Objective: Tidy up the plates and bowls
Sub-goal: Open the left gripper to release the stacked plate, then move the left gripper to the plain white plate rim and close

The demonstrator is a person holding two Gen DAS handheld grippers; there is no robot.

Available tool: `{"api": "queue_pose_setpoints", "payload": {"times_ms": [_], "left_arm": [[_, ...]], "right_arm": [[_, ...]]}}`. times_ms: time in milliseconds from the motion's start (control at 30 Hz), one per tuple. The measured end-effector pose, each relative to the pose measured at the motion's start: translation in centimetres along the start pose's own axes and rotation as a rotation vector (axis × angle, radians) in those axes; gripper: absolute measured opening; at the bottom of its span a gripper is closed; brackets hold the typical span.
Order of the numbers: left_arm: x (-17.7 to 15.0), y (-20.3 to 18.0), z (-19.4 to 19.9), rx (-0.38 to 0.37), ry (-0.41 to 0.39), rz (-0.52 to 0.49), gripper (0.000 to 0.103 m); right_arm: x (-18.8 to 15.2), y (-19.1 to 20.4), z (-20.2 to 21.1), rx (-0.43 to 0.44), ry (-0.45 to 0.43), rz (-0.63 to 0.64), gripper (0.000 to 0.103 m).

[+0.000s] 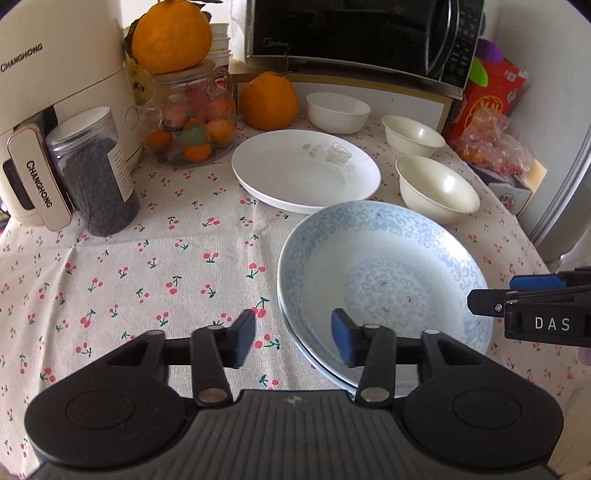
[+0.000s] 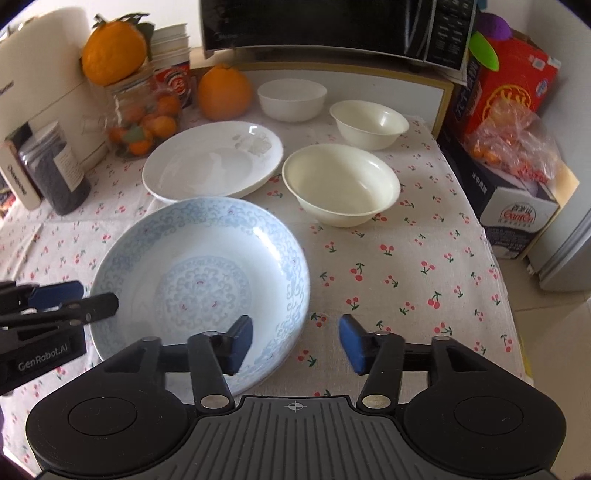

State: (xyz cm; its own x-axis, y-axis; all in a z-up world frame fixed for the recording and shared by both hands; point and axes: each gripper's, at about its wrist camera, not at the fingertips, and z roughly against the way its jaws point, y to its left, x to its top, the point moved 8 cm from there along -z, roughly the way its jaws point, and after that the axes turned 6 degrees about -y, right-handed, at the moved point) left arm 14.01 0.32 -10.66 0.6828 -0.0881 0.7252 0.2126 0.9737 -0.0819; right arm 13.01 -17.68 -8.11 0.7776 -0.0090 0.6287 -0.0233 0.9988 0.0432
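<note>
In the left wrist view, the left gripper [image 1: 293, 338] is at the bottom of the frame with its jaws spread. The rim of the blue patterned plate [image 1: 384, 280] passes between its two pads, but the pads do not press on it. This plate lies on the cherry-print tablecloth [image 1: 147, 266] in the lower right of the frame, and a second rim shows under its near edge, so it seems to sit on another plate.

In the right wrist view, the right gripper [image 2: 295, 341] is also at the bottom with jaws spread. Its left pad is over the near right rim of the blue patterned plate [image 2: 199, 280], and its right pad is over the cloth; nothing is pinched.

Above the blue plate, in the middle of the frame, lies a white plate [image 2: 212, 162], just beside it. To the right stands a cream bowl [image 2: 341, 184], a second cream bowl [image 2: 369, 123] is behind it, and a white bowl [image 2: 291, 99] is at the upper centre, next to an orange fruit [image 2: 223, 96]. A black microwave [image 2: 332, 26] fills the top of the frame.
</note>
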Motion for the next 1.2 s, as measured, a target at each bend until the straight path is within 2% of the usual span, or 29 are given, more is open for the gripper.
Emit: {"api": "queue_pose_setpoints", "payload": {"times_ms": [133,267,333,400,500,667,833,1100,1200], "left_arm": [[0.2,0.2,0.1,-0.014,0.012,0.035,0.070],[0.2,0.5,-0.1,-0.016,0.044,0.065,0.082],[0.2,0.8,-0.2,-0.003,0.066,0.085,0.092],[0.2,1.1,-0.3,0.013,0.087,0.110,0.096],[0.5,1.5,-0.3,0.020,0.111,0.144,0.098],[2.3,1.7,-0.2,0.053,0.106,0.152,0.101],[4.7,2.1,-0.1,0.072,0.079,0.180,0.102],[6.7,3.5,-2.4,0.125,0.022,0.252,0.102],[7.2,4.0,-3.9,0.152,0.024,0.284,0.102]], "right_arm": [[0.6,-0.5,0.1,0.034,-0.001,-0.049,0.058],[1.5,-0.6,0.3,0.063,-0.019,-0.065,0.070],[2.1,-0.6,0.4,0.078,-0.030,-0.066,0.075],[2.6,-0.5,0.5,0.090,-0.038,-0.070,0.077],[3.3,-0.6,0.6,0.103,-0.036,-0.086,0.081],[5.2,-0.1,0.4,0.127,-0.001,-0.094,0.083],[7.9,0.6,-0.1,0.129,-0.037,-0.043,0.088],[11.3,-0.1,-3.5,0.151,-0.033,-0.087,0.088],[12.4,-0.6,-5.1,0.163,-0.035,-0.102,0.088]]}}
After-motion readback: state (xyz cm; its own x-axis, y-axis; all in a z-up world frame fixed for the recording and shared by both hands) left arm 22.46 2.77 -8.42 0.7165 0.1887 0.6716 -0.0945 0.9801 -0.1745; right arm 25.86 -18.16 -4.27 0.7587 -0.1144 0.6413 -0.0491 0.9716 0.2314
